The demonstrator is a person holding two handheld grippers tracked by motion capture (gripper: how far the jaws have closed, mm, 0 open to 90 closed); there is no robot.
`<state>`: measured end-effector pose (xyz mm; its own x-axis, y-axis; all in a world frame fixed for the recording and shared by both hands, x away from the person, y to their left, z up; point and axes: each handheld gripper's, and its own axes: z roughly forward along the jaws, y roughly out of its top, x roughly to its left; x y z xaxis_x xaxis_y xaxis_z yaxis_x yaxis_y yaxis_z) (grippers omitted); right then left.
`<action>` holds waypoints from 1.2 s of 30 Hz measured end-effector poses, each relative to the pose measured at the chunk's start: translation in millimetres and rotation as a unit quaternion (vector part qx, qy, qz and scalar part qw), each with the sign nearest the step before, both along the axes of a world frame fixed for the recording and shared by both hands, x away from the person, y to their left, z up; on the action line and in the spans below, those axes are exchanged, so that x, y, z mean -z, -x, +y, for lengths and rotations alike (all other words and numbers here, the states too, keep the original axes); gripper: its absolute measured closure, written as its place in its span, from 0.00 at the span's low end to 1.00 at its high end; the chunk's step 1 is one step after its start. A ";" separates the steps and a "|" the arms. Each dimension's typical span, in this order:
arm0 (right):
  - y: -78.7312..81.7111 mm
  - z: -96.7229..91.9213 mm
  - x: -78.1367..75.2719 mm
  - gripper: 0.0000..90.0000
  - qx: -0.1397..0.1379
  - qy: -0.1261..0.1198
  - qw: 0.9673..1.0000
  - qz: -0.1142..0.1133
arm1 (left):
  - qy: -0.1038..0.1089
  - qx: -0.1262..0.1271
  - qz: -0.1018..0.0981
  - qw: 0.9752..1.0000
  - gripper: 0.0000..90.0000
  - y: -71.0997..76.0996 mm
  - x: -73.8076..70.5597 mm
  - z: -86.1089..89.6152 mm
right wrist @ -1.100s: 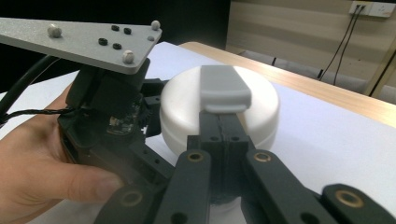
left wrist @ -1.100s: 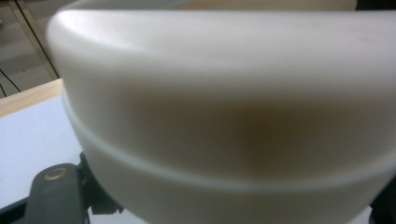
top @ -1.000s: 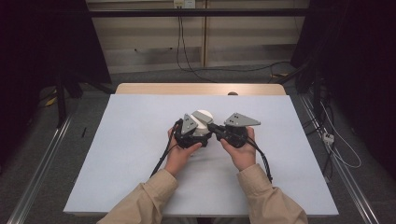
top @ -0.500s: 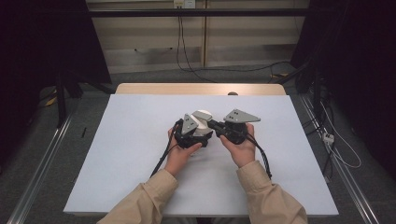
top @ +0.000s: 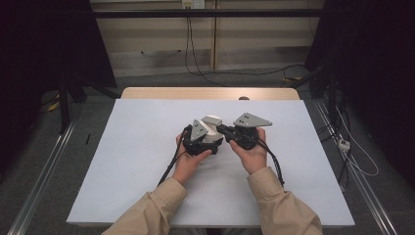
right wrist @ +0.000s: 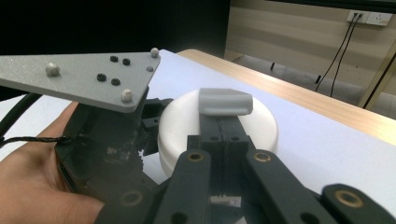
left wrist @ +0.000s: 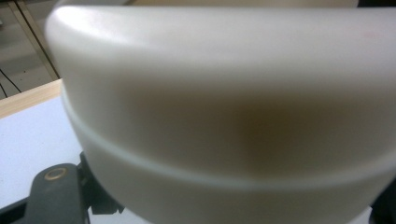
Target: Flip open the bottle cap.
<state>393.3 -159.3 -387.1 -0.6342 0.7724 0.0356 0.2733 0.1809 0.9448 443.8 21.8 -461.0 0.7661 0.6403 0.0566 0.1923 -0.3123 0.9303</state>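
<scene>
Both claws (top: 215,133) level, on white container (top: 213,123)

Barely anything moved: the right gripper (top: 221,129) nudged a touch over the white tub (top: 211,128), that's all.

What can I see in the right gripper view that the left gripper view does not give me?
Right gripper view: the right tool with shut jaws and its grey tip over the top of the box, the left tool at the box's side, the hand that holds it, and wall sockets.
Left gripper view: the box from very close, with a seam running around its wall.
Both: the white box and the table with its wooden edge.
</scene>
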 end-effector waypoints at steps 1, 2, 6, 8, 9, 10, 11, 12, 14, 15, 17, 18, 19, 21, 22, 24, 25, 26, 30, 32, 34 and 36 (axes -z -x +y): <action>-0.2 0.6 -0.6 1.00 -0.001 0.000 1.000 0.000 | 0.000 0.000 0.000 1.000 0.21 -0.1 0.0 0.1; -0.5 1.3 -1.6 1.00 -0.001 0.000 1.000 -0.001 | 0.000 0.001 0.000 1.000 0.21 -0.3 0.0 0.3; -1.3 2.4 -2.5 1.00 -0.002 0.000 1.000 0.001 | 0.000 0.001 0.001 1.000 0.21 -0.2 0.0 0.3; -2.7 3.0 -2.5 1.00 -0.001 0.000 1.000 0.003 | 0.000 0.001 0.000 1.000 0.21 -0.2 0.0 0.1; -2.7 3.0 -2.5 1.00 -0.001 0.000 1.000 0.003 | 0.000 0.001 0.001 1.000 0.21 -0.3 0.0 0.2; -3.1 3.1 -2.7 1.00 -0.001 0.000 1.000 0.002 | 0.001 0.000 0.001 1.000 0.21 -0.3 0.1 0.1; -3.6 3.7 -3.3 1.00 0.001 0.000 1.000 0.002 | 0.001 0.001 0.001 1.000 0.21 -0.4 0.0 0.3; -4.1 4.1 -3.6 1.00 0.000 -0.001 1.000 0.000 | 0.001 0.001 0.001 1.000 0.21 -0.4 0.0 0.2; -4.6 4.9 -4.4 1.00 -0.001 0.002 1.000 -0.001 | 0.001 0.001 0.001 1.000 0.21 -0.4 0.0 0.3; -4.6 4.9 -4.4 1.00 -0.001 0.002 1.000 -0.001 | -0.001 0.001 0.001 1.000 0.21 -0.4 0.0 0.4; -5.2 5.6 -5.2 1.00 0.000 0.004 1.000 0.000 | -0.001 0.002 0.000 1.000 0.21 -0.4 -0.1 0.3; -5.7 5.9 -5.5 1.00 0.000 0.003 1.000 0.000 | -0.001 0.002 0.000 1.000 0.21 -0.4 0.0 0.4; -6.3 6.1 -5.9 1.00 0.000 0.003 1.000 0.000 | -0.001 0.002 0.000 1.000 0.21 -0.5 0.0 0.4; -7.5 6.7 -6.7 1.00 0.000 0.003 1.000 0.000 | 0.001 0.001 0.000 1.000 0.21 -0.3 0.0 0.2; -8.5 7.1 -7.6 1.00 0.001 0.004 1.000 -0.002 | 0.002 0.001 0.001 1.000 0.21 -0.2 0.1 0.1; -9.6 7.8 -7.7 1.00 0.002 0.003 1.000 -0.003 | 0.003 0.001 0.002 1.000 0.21 -0.3 0.2 0.0; -10.1 8.1 -7.5 1.00 0.002 0.003 1.000 -0.003 | 0.003 0.001 0.002 1.000 0.21 -0.3 0.2 0.0; -10.5 8.4 -7.2 1.00 0.002 0.002 1.000 -0.002 | 0.005 0.000 0.003 1.000 0.21 -0.4 0.3 -0.1; -12.4 10.0 -7.8 1.00 0.002 0.001 1.000 -0.003 | 0.007 0.000 0.007 1.000 0.21 -0.8 0.4 0.4; -13.3 10.7 -9.8 1.00 0.001 0.002 1.000 -0.003 | 0.006 0.000 0.005 1.000 0.21 -0.9 0.3 0.3; -13.8 11.1 -10.7 1.00 0.001 0.004 1.000 -0.004 | 0.006 0.001 0.006 1.000 0.21 -0.8 0.3 0.5; -14.9 12.3 -12.2 1.00 0.000 0.005 1.000 -0.005 | 0.008 -0.002 0.007 1.000 0.21 -0.8 0.4 0.5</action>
<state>408.2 -147.0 -374.9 -0.6346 0.7726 0.0209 0.2637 0.1910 0.9455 444.6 22.3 -461.3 0.7641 0.6441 0.0358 0.2066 -0.2969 0.9323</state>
